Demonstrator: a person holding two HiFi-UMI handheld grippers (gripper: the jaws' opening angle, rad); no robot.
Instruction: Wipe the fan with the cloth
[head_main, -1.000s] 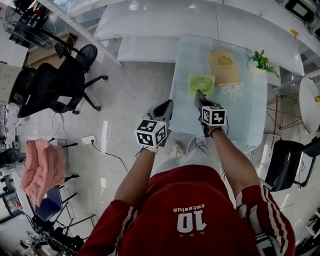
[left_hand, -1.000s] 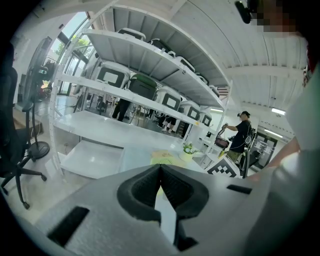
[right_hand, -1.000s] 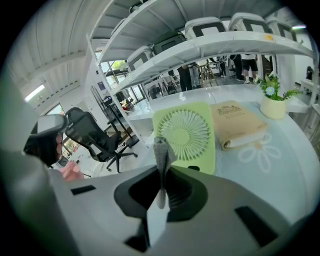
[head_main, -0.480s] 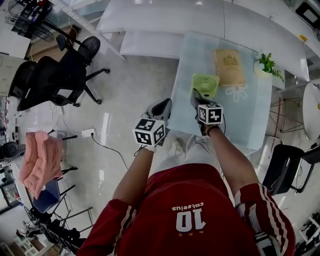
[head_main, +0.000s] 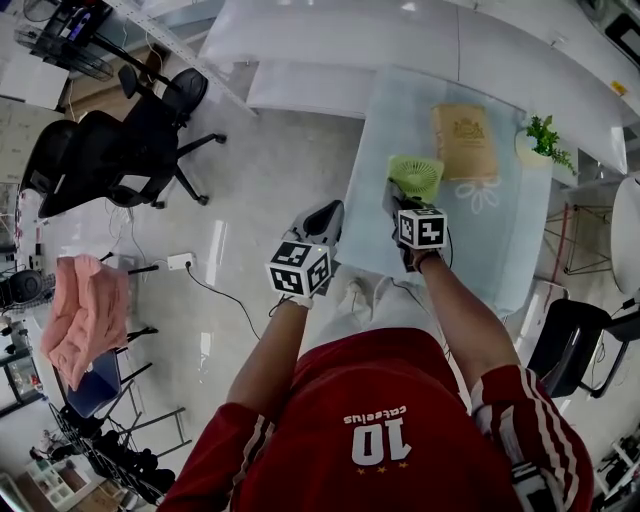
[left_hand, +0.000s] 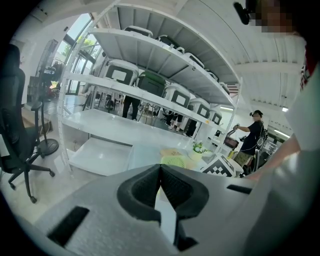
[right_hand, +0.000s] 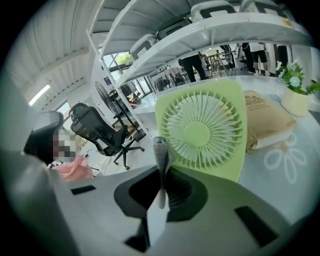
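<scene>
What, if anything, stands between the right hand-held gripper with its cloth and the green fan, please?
Nothing visible does. The right hand-held gripper, shut on the grey cloth, faces the green fan head-on with only open space between them. The tan packet lies beside the fan, off that line.

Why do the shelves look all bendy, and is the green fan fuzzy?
Left gripper view: the wide lens bends the shelves and leaves the corners black. Right gripper view: the fan looks sharp, while the cloth pinched in the right gripper sits very close and looks a bit soft. Head view: lights glare in streaks on the shiny floor.
</scene>
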